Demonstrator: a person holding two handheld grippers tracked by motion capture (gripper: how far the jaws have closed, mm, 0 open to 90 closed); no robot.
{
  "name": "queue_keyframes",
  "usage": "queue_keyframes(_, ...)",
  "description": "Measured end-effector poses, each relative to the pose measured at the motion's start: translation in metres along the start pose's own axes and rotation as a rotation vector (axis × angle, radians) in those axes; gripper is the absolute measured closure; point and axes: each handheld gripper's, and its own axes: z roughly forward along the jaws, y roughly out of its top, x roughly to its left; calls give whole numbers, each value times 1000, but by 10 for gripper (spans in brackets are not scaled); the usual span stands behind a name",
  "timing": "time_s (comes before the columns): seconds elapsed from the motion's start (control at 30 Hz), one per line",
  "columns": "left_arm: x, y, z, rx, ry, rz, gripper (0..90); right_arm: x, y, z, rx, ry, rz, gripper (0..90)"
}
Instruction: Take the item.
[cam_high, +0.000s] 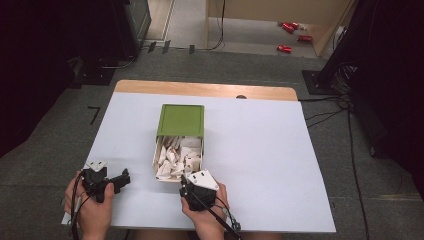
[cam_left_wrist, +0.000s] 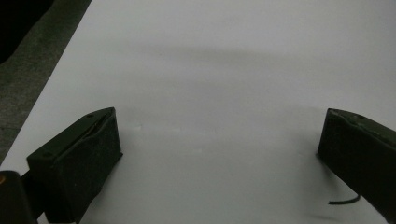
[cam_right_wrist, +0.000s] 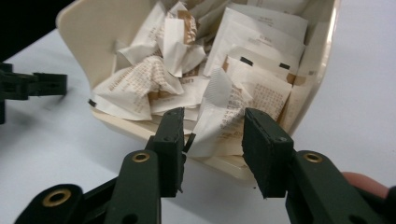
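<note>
Two hands hold two grippers over one table (cam_high: 260, 150) covered in white, seen from the high view. One small storage box sits near the table's middle: a green housing (cam_high: 180, 120) with one cream drawer (cam_high: 156, 156) pulled out toward the person. The drawer is heaped with crumpled white paper sachets (cam_high: 176, 155) printed with brown text; there are many of them, overlapping too much to count. The right gripper (cam_high: 186, 180), in the right hand (cam_high: 207, 212), points at the drawer's near edge. In the right gripper view its jaws stand apart, with one sachet (cam_right_wrist: 215, 116) hanging over the drawer's front lip between them, and neither jaw clearly pressing it. The left gripper (cam_high: 124, 177), in the left hand (cam_high: 92, 210), sits at the table's near left corner, well apart from the box. In the left gripper view its jaws are spread wide over bare white surface.
</note>
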Motion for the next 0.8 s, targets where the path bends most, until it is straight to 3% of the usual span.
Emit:
queue_keyframes(0.2,0,0,0,-2,0,-2,0,-4,-1,3,11,2,14,753)
queue_keyframes(0.33,0,0,0,1,0,0,0,-9,2,-4,-15,9,9,830)
queue_keyframes(0.8,0,0,0,1,0,0,0,-14,16,-20,-58,56,-6,851)
